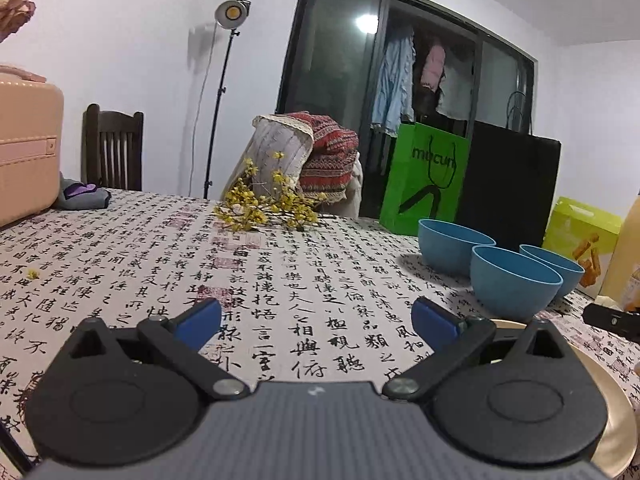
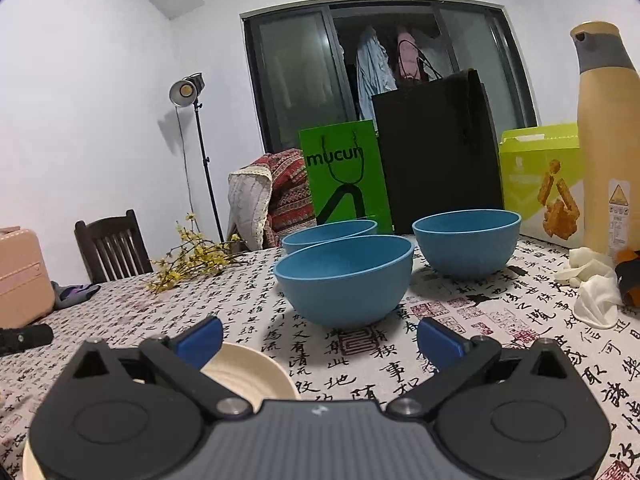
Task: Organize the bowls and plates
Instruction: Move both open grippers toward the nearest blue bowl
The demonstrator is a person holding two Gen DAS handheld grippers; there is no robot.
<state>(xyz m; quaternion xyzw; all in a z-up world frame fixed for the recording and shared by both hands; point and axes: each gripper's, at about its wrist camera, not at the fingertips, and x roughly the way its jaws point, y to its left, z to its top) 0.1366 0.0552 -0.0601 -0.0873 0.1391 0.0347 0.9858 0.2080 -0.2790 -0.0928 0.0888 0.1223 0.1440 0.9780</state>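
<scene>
Both tools, left tool [image 1: 316, 322] and right tool [image 2: 319, 340], gape wide, empty. 3 round blue plastic bowls [image 2: 344, 280] stand on the calligraphy-printed surface [image 2: 360, 368]. 1 cream ridged plate [image 2: 256, 376] lies beneath the right tool.

Three bowls [image 2: 347, 280] stand clustered on the table [image 2: 460, 344], a plate [image 2: 256, 376] before them, a bag [image 2: 346, 172] behind.

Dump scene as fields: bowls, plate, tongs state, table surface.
bowls: three round blue bowls, upright, unstacked; nearest, right, rear
plate: cream round plate lying partly under right tongs
left tongs: open, empty
right tongs: open, empty, facing nearest bowl
table: calligraphy-print tablecloth
</scene>
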